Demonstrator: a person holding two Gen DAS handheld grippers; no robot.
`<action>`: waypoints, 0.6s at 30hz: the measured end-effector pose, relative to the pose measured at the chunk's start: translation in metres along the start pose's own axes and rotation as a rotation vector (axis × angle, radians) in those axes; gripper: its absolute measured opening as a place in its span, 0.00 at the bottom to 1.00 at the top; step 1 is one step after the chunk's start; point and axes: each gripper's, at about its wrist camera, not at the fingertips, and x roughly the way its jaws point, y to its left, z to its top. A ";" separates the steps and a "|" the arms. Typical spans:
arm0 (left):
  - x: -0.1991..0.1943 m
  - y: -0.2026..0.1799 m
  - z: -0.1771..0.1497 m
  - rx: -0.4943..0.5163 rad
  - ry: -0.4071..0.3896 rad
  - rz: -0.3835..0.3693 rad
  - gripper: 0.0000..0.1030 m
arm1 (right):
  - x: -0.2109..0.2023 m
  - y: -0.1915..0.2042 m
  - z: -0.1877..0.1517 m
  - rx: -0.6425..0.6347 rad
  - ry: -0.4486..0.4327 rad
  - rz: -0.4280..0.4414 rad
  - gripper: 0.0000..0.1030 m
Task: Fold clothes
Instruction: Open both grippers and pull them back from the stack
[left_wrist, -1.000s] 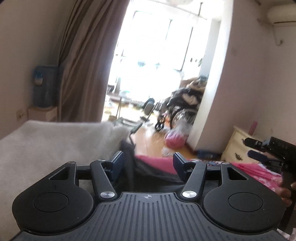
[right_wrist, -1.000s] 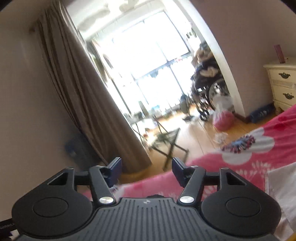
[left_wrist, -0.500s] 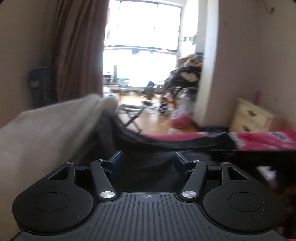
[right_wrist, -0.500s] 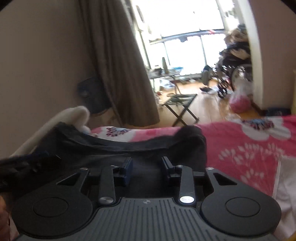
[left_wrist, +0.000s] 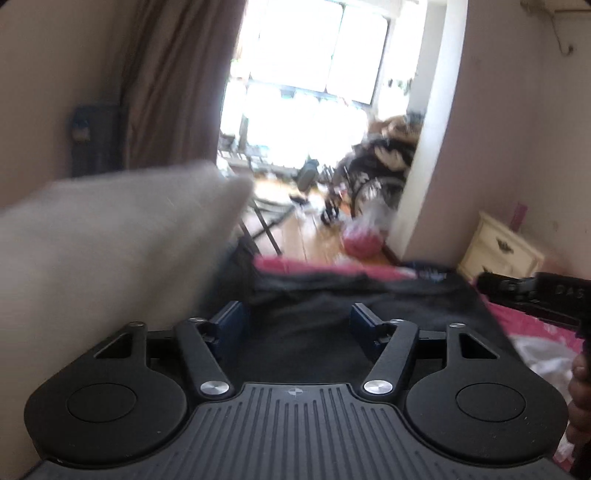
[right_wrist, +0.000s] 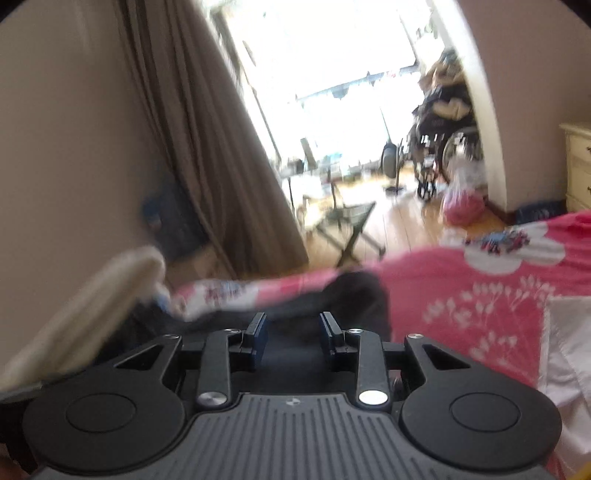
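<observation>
A dark garment (left_wrist: 369, 295) lies spread on the pink floral bedspread (right_wrist: 480, 288). My left gripper (left_wrist: 297, 325) hovers low over the garment's near part. Its jaws are opening and stand wide, with only the cloth's surface showing in the gap. My right gripper (right_wrist: 293, 330) is over the garment's right end (right_wrist: 354, 295), its jaws narrow but apart, and the pads do not visibly press on cloth. In the left wrist view the right gripper (left_wrist: 532, 290) reaches in from the right edge, above a hand (left_wrist: 580, 387).
A cream blanket (left_wrist: 110, 240) rises at the left, close to the left gripper, and shows again as a cream blanket (right_wrist: 92, 306) in the right view. A white cloth (right_wrist: 569, 350) lies at the right. A nightstand (left_wrist: 498, 251) and folding stool (right_wrist: 347, 221) stand beyond the bed.
Both grippers have dropped toward the bed, and the dark garment now fills the space ahead of each. The right jaws have narrowed markedly. The left jaws stand slightly wider.
</observation>
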 end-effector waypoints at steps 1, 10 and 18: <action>-0.015 0.001 0.001 -0.003 -0.014 -0.009 0.64 | -0.012 -0.004 0.003 0.026 -0.028 0.007 0.32; -0.131 -0.010 -0.041 0.020 -0.080 -0.002 0.77 | -0.132 -0.024 -0.039 0.183 -0.063 0.020 0.32; -0.200 -0.033 -0.089 0.060 -0.034 0.011 0.91 | -0.218 0.028 -0.117 0.075 0.128 -0.001 0.33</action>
